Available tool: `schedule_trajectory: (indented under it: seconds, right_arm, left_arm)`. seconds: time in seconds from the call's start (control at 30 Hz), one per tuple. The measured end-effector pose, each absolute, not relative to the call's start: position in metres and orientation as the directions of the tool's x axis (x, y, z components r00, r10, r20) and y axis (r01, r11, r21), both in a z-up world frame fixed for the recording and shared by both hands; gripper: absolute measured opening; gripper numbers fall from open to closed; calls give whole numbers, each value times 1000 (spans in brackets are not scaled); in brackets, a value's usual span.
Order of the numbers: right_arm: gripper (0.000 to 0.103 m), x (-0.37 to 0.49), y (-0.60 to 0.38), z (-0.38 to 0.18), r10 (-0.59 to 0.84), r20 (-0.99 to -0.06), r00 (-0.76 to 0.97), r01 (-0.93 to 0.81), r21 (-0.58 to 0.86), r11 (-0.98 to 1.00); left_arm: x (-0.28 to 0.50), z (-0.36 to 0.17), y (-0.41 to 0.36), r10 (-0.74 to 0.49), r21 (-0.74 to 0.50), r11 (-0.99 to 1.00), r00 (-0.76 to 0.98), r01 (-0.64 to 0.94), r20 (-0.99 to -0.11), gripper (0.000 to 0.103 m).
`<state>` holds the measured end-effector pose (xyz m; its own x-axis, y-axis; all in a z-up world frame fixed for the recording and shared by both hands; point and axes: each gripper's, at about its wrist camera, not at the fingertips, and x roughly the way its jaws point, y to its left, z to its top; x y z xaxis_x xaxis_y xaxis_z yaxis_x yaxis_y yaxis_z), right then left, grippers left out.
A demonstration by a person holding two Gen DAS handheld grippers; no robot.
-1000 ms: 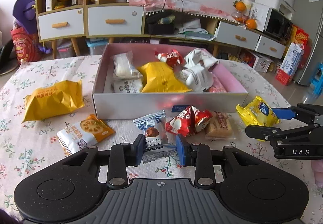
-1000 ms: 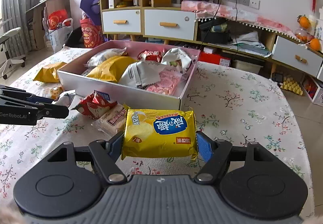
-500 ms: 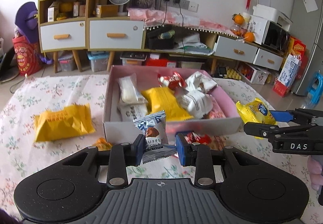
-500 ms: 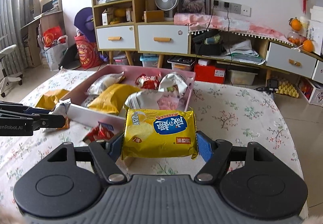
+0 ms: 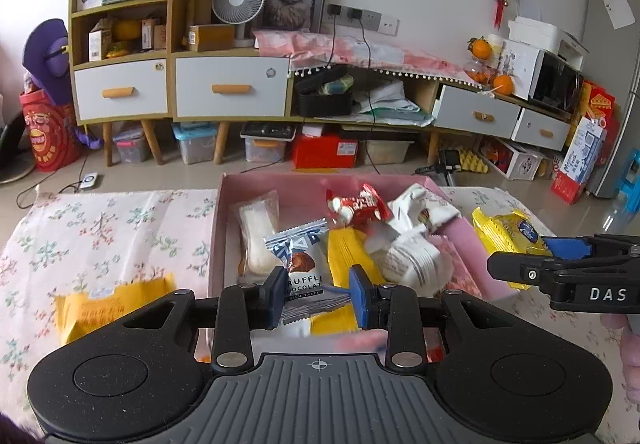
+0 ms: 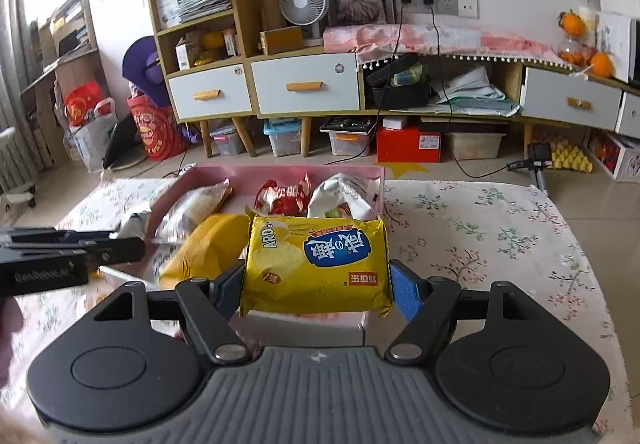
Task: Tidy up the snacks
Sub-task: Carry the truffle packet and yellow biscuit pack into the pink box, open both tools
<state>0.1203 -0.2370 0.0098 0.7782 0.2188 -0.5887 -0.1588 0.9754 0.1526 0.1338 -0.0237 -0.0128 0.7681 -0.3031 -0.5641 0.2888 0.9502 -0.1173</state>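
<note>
The left gripper (image 5: 316,298) pinches a truffle chocolate packet (image 5: 302,268) by its lower edge, and the right gripper (image 6: 318,286) clamps a yellow biscuit pack (image 6: 318,264) across its width; both hang over the near wall of the pink box (image 5: 216,244). The chocolate packet looks thin and slick, so it could slide out and drop short onto the floral tablecloth (image 5: 112,228). The two grippers sit close together, so lowering both at once risks a knock that spills snacks over the rim.

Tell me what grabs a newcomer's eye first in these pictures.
The big yellow snack pack clamped in the right tool fills the middle of the right wrist view. In the left wrist view, the left tool pinches a silver truffle chocolate packet. Both hang by the pink box crowded with snacks on the flowered tablecloth.
</note>
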Motion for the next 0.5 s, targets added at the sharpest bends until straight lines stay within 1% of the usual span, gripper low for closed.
schedule_trajectory:
  seconds: [0.13,0.4,0.5]
  right_arm:
    - [71,132,-234,10,231,-591,773,-154,178,972]
    - [71,155,-227,4,243,-607,757,-134,219,966]
    - [71,161,-225,1,243,-611,753,-126,228,965]
  left_arm:
    - [152,-13,-25,-339,-151,939,766,308,-546,31]
    - [186,-24,-34,-388,-211,921,745,326,-542,31]
    - [198,-28,-40,-390,-203,920,742,334,-546,31]
